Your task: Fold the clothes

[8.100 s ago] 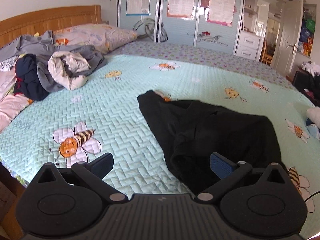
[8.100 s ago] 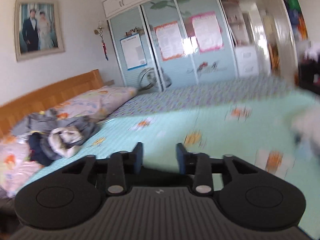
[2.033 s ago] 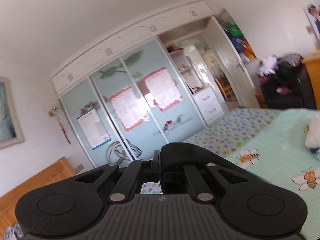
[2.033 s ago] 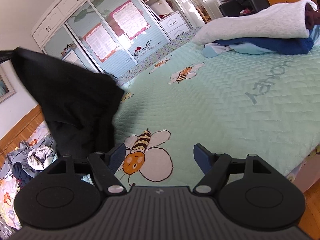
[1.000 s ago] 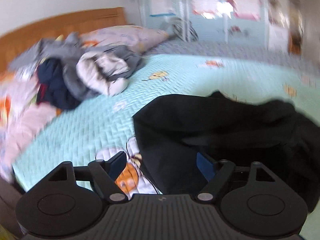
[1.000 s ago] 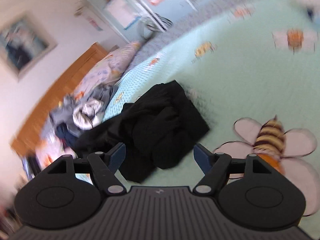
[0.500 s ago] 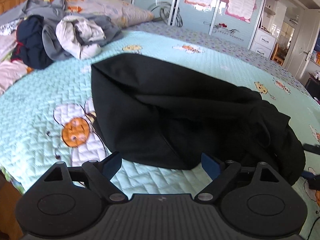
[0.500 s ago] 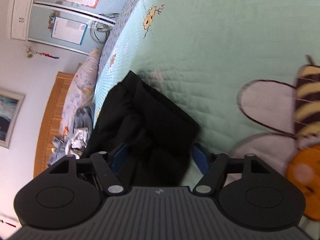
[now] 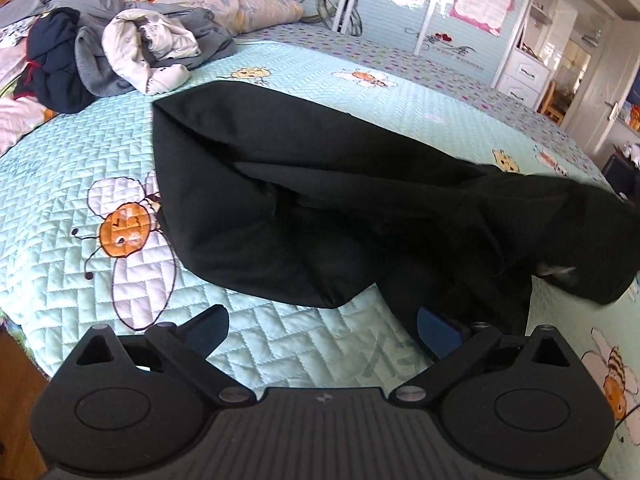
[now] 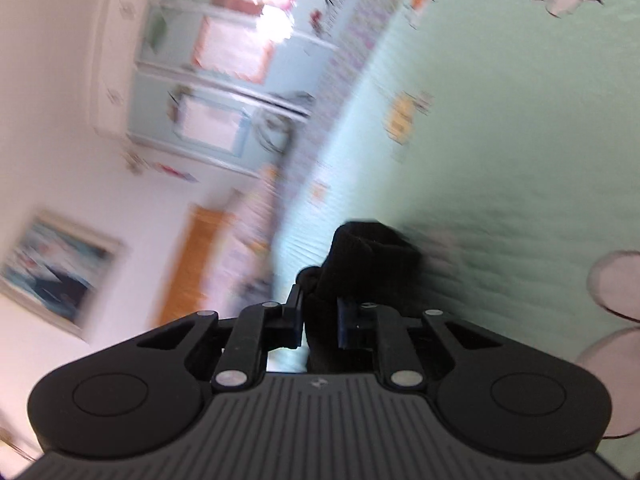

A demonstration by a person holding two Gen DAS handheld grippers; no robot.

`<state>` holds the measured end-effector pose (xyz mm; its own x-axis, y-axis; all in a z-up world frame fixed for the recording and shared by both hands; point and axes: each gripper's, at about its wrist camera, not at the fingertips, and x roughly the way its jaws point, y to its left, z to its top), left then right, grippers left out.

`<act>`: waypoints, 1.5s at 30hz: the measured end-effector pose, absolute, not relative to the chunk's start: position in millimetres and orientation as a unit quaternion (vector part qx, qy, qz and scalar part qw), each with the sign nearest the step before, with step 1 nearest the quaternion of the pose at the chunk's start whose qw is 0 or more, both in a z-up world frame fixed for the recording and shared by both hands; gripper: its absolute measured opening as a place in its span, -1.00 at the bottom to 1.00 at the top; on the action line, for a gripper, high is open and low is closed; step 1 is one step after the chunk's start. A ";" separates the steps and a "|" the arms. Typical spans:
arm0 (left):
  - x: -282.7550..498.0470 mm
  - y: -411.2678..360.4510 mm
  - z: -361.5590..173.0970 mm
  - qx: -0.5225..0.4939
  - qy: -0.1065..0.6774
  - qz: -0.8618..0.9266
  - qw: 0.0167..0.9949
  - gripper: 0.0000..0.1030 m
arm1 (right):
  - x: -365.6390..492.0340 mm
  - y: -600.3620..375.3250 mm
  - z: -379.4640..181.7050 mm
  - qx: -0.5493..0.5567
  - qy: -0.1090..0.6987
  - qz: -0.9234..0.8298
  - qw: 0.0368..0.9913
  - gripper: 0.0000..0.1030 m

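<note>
Left-wrist view, left to right. At upper left of the frame, a heap of unfolded clothes lies against a pillow near the headboard, well apart from the work. Across the middle, a black garment lies crumpled on the quilted bed; its long axis runs from the squared end at centre left to the bunched end at the right edge. The left tool, at lower centre, is released, its jaws still widening, with only quilt between them; the garment's nearest rounded hem lies just beyond, and the right-hand finger overlaps dark cloth in the picture, though contact cannot be told.

Right-wrist view (blurred, rolled sideways). The right tool, at lower centre, is closing, with a wad of the same black garment between its fingers; the fingers appear to press on it.

Judgement: the garment's far bunched end belongs to the right tool, so the left tool is the nearer to the free squared end, which lies ahead and leftward of it.
</note>
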<state>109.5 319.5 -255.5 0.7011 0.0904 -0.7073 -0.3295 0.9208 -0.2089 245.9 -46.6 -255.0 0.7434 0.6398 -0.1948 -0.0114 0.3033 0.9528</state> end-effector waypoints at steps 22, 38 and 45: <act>87.5 318.6 -250.9 -0.145 0.380 0.078 0.910 0.98 | 189.5 -204.1 -213.4 0.389 0.227 -0.026 0.892 -0.61; 160.2 343.3 -290.8 -0.038 0.365 0.144 0.919 0.98 | 132.2 -176.0 -250.6 0.253 0.219 -0.021 0.942 -0.24; 210.1 368.9 -300.3 -0.080 0.356 0.095 0.926 -0.37 | 108.6 -148.4 -231.8 0.260 0.237 0.026 0.936 -0.10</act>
